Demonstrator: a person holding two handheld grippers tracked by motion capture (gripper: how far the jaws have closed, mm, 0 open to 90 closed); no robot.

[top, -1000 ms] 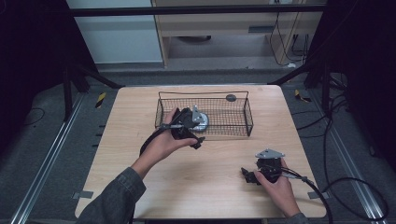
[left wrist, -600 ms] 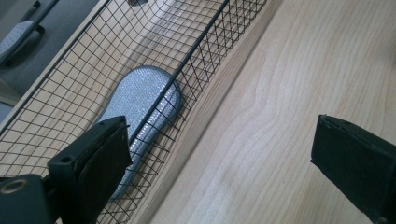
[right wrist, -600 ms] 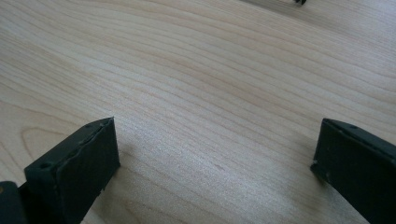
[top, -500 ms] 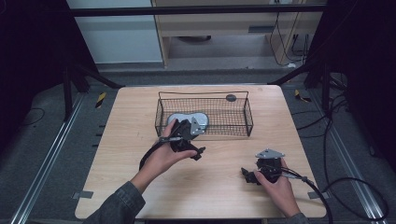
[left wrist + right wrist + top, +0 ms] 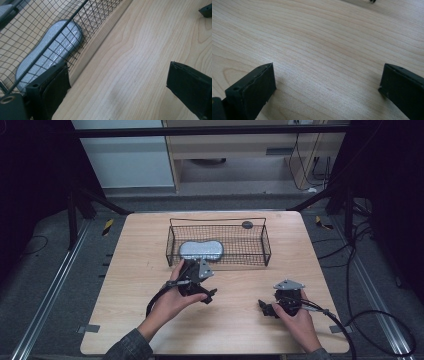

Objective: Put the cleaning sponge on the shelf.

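Observation:
A silver, quilted oblong pad point(image 5: 200, 250) lies flat in the left part of a black wire basket point(image 5: 250, 251). Through the mesh the pad point(image 5: 50, 55) shows beside the basket's near wall point(image 5: 95, 15). My left gripper point(image 5: 207, 279) hovers just in front of that wall, outside the basket, open with nothing between its jaws point(image 5: 117, 82). My right gripper point(image 5: 265, 307) rests low at the table's front right, pointing left. It is open over bare wood point(image 5: 327, 90).
The light wooden table point(image 5: 140, 270) carries the basket at its centre back. A small dark round object point(image 5: 247, 224) lies behind the basket. A tip of the right gripper point(image 5: 206, 10) shows at the left gripper view's top right. Cables trail off the table's right side.
The left gripper, which held the silver pad over the basket, has let it go. The pad now lies in the basket, and the gripper has drawn back toward the person. The right gripper has stayed put.

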